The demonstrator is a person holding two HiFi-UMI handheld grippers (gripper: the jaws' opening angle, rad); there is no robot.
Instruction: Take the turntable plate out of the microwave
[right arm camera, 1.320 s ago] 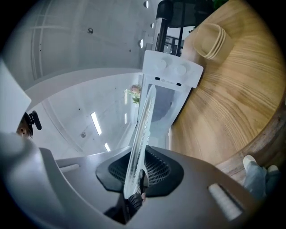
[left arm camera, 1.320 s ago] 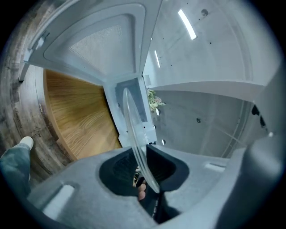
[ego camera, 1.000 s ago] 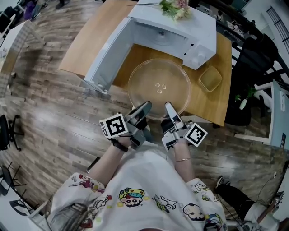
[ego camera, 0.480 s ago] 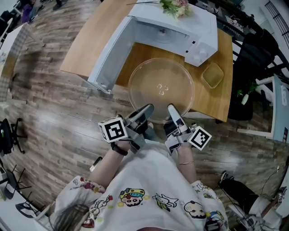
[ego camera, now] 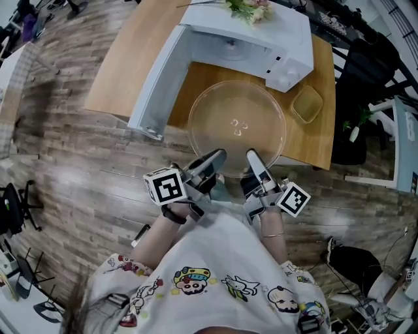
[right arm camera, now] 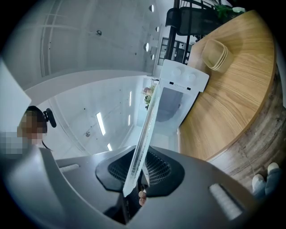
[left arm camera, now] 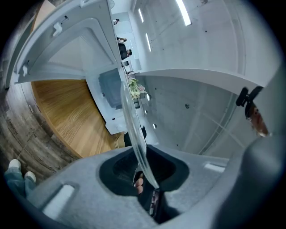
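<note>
Both grippers and the turntable plate (ego camera: 236, 124) have risen a little since a second ago, and the glass disc now looks slightly larger over the counter (ego camera: 130, 59). The plate is out of the microwave (ego camera: 248, 36), in front of its cavity and just right of the open door (ego camera: 160, 81). It seems to hang clear of the wood, though the steep head view leaves that unsure.

The left gripper (ego camera: 212, 160) and right gripper (ego camera: 253, 160) sit side by side at the plate's near rim. In the left gripper view the grey fingers (left arm camera: 67, 192) are clamped on the glass edge, which runs up between them as a thin clear strip. The right gripper view shows the same: its fingers (right arm camera: 232, 197) are closed on the rim, the plate seen edge-on.

Flowers (ego camera: 247, 8) lie on top of the microwave. A small tan dish (ego camera: 305, 104) sits on the counter to the microwave's right, apart from the plate.
</note>
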